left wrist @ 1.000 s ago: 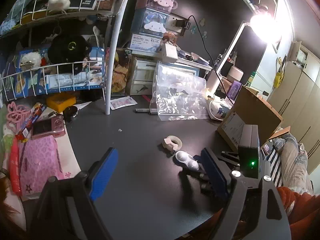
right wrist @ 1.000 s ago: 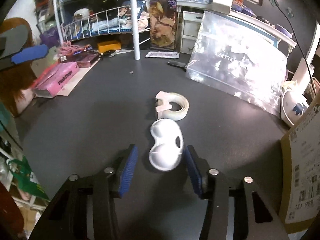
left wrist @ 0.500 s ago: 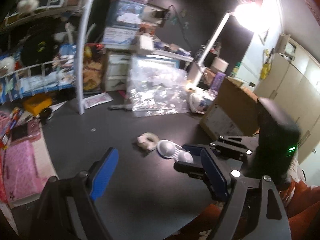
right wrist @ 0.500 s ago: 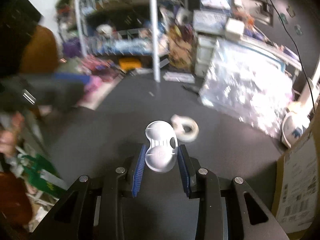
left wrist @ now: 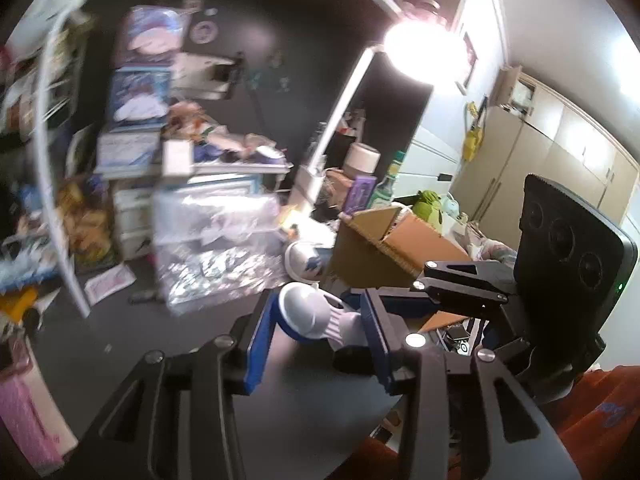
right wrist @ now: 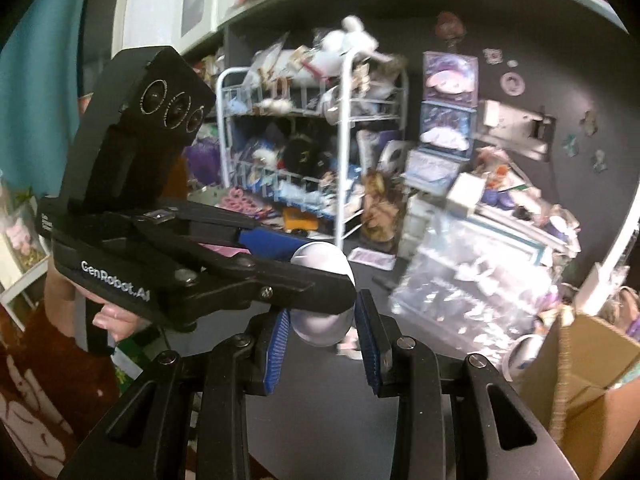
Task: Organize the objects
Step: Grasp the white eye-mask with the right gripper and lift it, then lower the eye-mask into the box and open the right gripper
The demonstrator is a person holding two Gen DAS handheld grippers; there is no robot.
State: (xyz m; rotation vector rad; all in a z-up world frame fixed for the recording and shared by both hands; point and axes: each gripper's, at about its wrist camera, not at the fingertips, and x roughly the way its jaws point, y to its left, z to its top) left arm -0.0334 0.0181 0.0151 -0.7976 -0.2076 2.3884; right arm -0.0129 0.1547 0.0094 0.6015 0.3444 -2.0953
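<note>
One dark matte desk (left wrist: 120, 344) carries the scene, with one white wire rack (right wrist: 344, 128) of two visible tiers standing at its far left, crowded with plush toys and packets. One open cardboard box (left wrist: 400, 248) sits at the desk's right edge; one crinkled clear plastic bag (left wrist: 216, 240) leans against the stacked drawers and boxes at the far side, and one lit desk lamp (left wrist: 412, 52) glares above it, washing out detail nearby. Both views are motion-blurred. Two grippers are present, held close together above the near part of the desk. The right gripper (right wrist: 324, 340) has its blue ribbed pads pressed against the lower lobe of one white contact lens case (right wrist: 320, 292), a smooth, glossy plastic shell of two rounded lobes, lifted clear of the desktop. The left gripper (left wrist: 316, 340) reaches in from the left with the case's other lobe between its blue pads; in the left wrist view one pad lies against the case, but whether both pads bear on it cannot be told. In the right wrist view the left gripper's black body crosses in front and hides the middle of the case. One roll of clear tape (right wrist: 348, 348) shows partly, on the desk below the case.
</note>
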